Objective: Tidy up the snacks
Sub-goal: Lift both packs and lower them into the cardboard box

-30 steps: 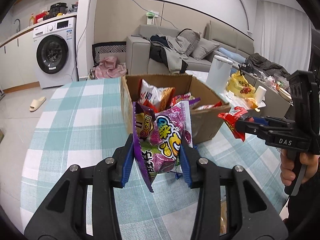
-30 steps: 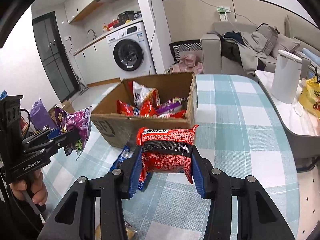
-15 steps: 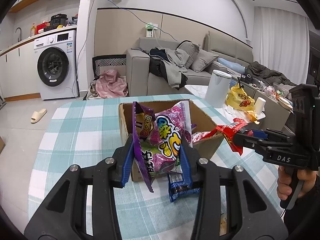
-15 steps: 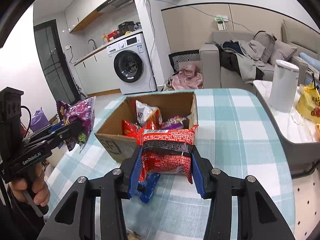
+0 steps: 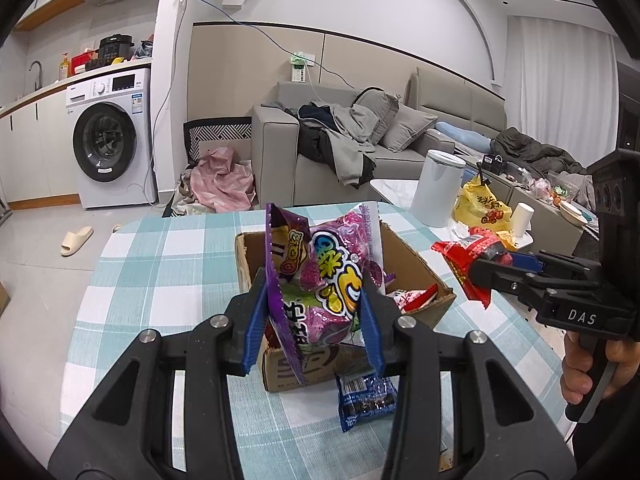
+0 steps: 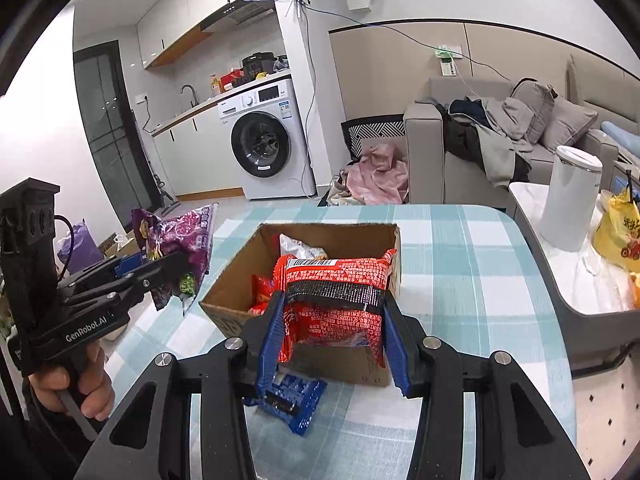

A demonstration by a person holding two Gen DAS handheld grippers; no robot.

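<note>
My left gripper (image 5: 314, 320) is shut on a purple snack bag (image 5: 324, 280), held upright above the near side of an open cardboard box (image 5: 412, 256) with several snack packs inside. My right gripper (image 6: 334, 340) is shut on a red snack pack (image 6: 336, 300), held above the box's (image 6: 332, 232) near edge. The right gripper (image 5: 492, 268) shows at the right of the left wrist view with the red pack (image 5: 464, 256). The left gripper (image 6: 160, 272) shows at the left of the right wrist view with the purple bag (image 6: 184, 240). A blue snack pack (image 5: 366, 400) lies on the checked tablecloth (image 5: 160, 272) before the box.
A white canister (image 6: 572, 200) and a yellow bag (image 6: 620, 232) stand on a side table to the right. A sofa (image 5: 360, 148) with clothes and a washing machine (image 5: 112, 140) are beyond the table. The blue pack also shows in the right wrist view (image 6: 288, 400).
Both grippers have risen and pulled back with their packs; the box now sits lower and farther in both views, and the blue pack in front of it has come into sight.
</note>
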